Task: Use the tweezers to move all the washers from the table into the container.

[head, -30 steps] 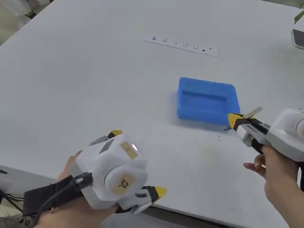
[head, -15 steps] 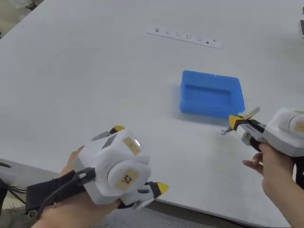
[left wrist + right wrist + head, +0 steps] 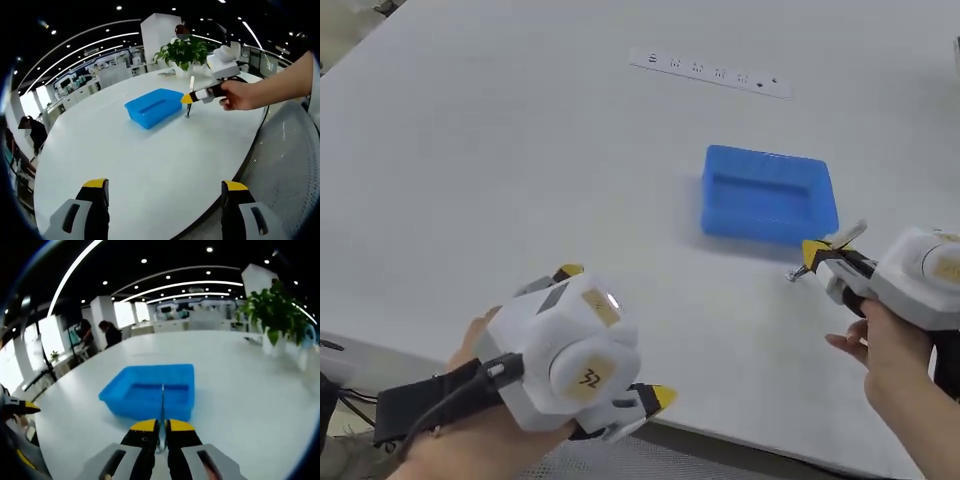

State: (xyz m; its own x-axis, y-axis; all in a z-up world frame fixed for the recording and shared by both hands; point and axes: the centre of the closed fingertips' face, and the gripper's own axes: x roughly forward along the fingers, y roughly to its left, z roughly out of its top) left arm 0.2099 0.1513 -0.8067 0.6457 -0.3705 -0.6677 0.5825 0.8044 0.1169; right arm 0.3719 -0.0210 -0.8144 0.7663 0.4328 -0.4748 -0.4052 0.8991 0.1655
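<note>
Blue container (image 3: pixel 767 221) sits right of centre on the white table (image 3: pixel 500 150). Just below it, the right gripper (image 3: pixel 812 253) is pressed together on slim metal tweezers (image 3: pixel 851 236), long axis slanting down-left, tip at the tabletop. At lower left, the left gripper (image 3: pixel 614 336) is spread wide.

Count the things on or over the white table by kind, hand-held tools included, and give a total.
Container: 1
Power strip: 1
Tweezers: 1
Washer: 1
Tools: 2, left tool and right tool
Total: 6
</note>
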